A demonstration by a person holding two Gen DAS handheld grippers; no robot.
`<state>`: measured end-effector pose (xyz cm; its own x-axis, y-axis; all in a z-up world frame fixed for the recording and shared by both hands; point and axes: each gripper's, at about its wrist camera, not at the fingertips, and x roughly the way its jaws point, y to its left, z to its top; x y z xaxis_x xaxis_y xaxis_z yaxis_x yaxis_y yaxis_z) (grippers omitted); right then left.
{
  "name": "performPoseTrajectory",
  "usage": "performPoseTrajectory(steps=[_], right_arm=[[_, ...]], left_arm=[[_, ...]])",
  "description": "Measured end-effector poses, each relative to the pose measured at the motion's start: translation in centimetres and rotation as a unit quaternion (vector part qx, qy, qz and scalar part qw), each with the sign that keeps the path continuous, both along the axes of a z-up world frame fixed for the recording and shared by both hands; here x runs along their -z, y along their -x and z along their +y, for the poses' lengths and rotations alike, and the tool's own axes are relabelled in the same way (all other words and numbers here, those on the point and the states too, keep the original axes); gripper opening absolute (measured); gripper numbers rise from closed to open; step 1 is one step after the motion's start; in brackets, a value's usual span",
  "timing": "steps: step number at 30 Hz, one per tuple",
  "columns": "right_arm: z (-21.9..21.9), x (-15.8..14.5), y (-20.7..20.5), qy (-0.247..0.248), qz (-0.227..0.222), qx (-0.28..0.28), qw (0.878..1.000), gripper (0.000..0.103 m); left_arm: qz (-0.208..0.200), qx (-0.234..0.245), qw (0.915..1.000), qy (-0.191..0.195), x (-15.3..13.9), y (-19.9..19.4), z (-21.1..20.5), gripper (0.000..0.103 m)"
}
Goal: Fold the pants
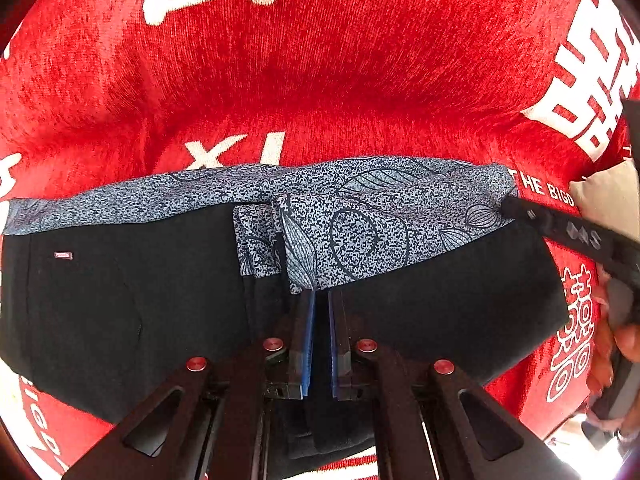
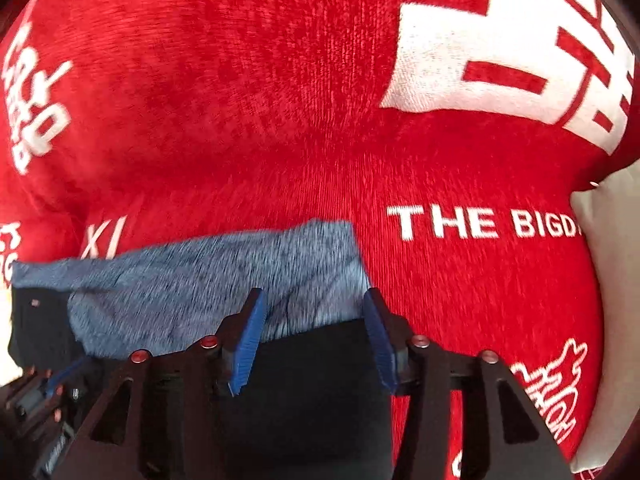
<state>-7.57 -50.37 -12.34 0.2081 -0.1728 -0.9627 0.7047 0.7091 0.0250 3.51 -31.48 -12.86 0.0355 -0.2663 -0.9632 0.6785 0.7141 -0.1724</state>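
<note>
Left gripper [image 1: 322, 300] was clamped shut on the pants [image 1: 120, 300], pinching the black fabric right where the patterned lining [image 1: 360, 216] folded down at 12 o'clock from my fingertips. Pants lay flat on the red blanket [image 1: 320, 80], waistband's long axis running 9 to 3 across the view. Right gripper [image 2: 316, 320] stood half open, nothing pressed between the blue pads [image 2: 248, 344]; it hovered over the waistband's right-hand corner, with black cloth beneath. Lining [image 2: 200, 280] ran off toward 10 o'clock in the right wrist view, blurred, so I couldn't be sure of contact. Judged the right hand nearer the free corner; next grab there.
</note>
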Motion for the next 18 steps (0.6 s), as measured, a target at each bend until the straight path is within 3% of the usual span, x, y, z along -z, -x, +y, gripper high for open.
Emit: performPoseTrajectory(steps=[10, 11, 12, 13, 14, 18], right_arm=[[7.4, -2.6, 3.6, 0.012, -0.014, -0.012, 1.000, 0.054], [7.8, -2.6, 3.9, 0.013, -0.014, -0.014, 1.000, 0.054], [8.2, -2.7, 3.9, 0.014, -0.014, -0.018, 1.000, 0.054], [8.3, -2.9, 4.1, 0.014, -0.014, -0.021, 1.000, 0.054], [8.7, -3.0, 4.1, 0.012, -0.013, -0.022, 1.000, 0.054], [9.6, -3.0, 3.7, 0.009, -0.017, -0.024, 1.000, 0.054]], left_arm=[[-0.015, 0.001, 0.9999, -0.001, -0.9, 0.6, 1.0, 0.007], [-0.017, 0.000, 0.9999, 0.000, -1.1, 0.6, 1.1, 0.012], [-0.017, -0.002, 0.9999, 0.000, -1.2, 0.6, 1.3, 0.026], [-0.019, -0.008, 0.9998, 0.003, -1.4, 0.5, 1.6, 0.073], [-0.025, -0.016, 0.9995, 0.009, -1.7, 0.4, 1.9, 0.100], [-0.026, -0.027, 0.9990, 0.024, -2.6, 0.3, 3.0, 0.100]])
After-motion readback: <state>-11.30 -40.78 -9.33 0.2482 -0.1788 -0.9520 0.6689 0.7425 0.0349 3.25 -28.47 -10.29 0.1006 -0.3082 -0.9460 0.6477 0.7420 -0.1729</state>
